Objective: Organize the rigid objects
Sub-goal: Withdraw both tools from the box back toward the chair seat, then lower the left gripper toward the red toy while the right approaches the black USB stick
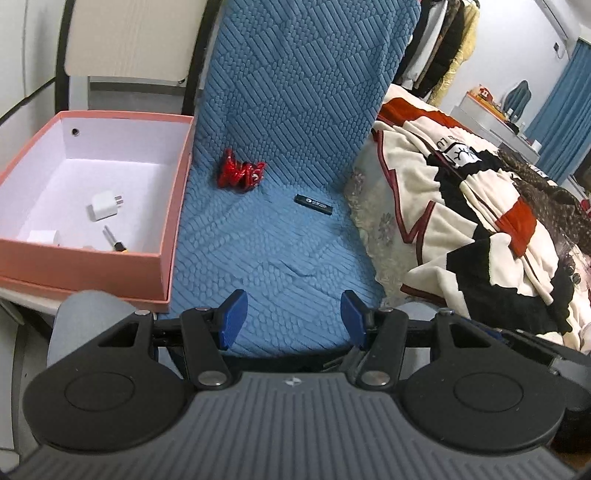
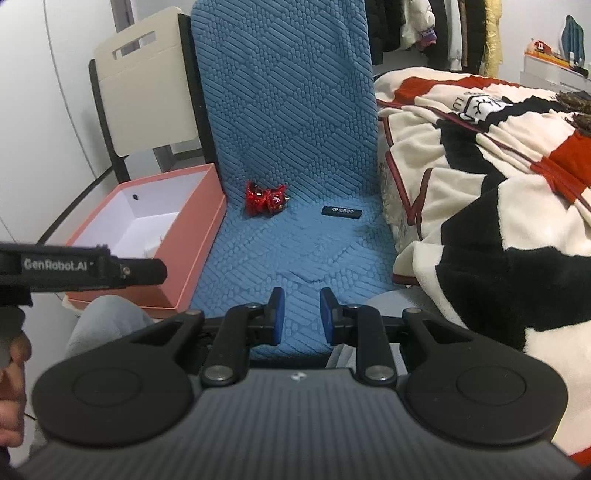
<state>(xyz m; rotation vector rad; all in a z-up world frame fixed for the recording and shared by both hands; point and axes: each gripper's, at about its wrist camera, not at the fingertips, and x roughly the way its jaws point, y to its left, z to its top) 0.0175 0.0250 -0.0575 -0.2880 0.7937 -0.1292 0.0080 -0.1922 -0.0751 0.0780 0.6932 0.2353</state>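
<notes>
Home bedroom, bed with red, black and cream blanket [image 2: 480, 155], clothes hanging on a rack [image 2: 436, 29], blue curtain [image 1: 565, 110], dresser with small items [image 1: 495, 114], chair in blue quilted cover [image 2: 288, 110]

Blue seat cushion [image 1: 266, 258] lies bare in front. Red toy [image 1: 241, 172] and black stick [image 1: 314, 204] sit apart near the backrest. Pink box [image 1: 173, 221] walls the left; blanket [image 1: 461, 206] crowds the right.

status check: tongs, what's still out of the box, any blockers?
Left tongs and right tongs open, empty. Red toy and black stick lie on blue chair seat, outside pink box. Path unobstructed.
</notes>
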